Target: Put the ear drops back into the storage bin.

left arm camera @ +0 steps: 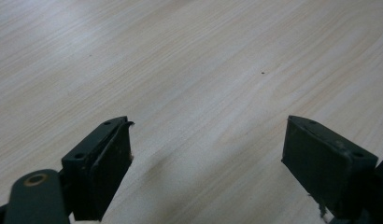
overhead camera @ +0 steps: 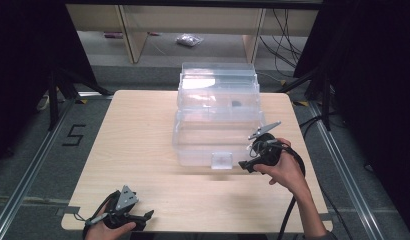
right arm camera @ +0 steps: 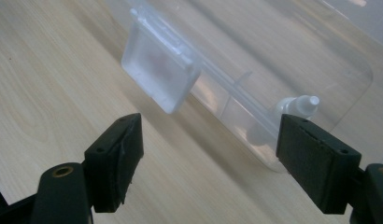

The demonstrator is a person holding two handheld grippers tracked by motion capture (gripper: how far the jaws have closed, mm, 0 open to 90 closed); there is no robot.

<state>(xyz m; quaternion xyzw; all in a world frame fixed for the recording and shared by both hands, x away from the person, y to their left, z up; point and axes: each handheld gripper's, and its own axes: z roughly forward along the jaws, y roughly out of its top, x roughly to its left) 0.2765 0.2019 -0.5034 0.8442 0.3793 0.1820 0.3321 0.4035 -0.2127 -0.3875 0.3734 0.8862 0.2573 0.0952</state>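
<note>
We hold the right gripper [overhead camera: 247, 165] at the front right corner of the clear plastic box [overhead camera: 218, 117], which stands at the middle of the wooden table [overhead camera: 143, 145], toward its far edge. In the right gripper view the jaws stand wide apart with nothing between them, and the gripper [right arm camera: 208, 154] faces the box's front wall [right arm camera: 273, 70]. The frosted latch [right arm camera: 159, 77] hangs from the front edge (tilted outward, its lower end free of the wall) and lies just beyond the left jaw, not touching it. Whether the jaws touch the box we cannot tell.

We rest the left gripper [overhead camera: 145, 216] near the table's front left edge, well apart from the box. In the left gripper view its jaws are likewise spread, the gripper [left arm camera: 208, 154] above bare tabletop [left arm camera: 189, 56].
</note>
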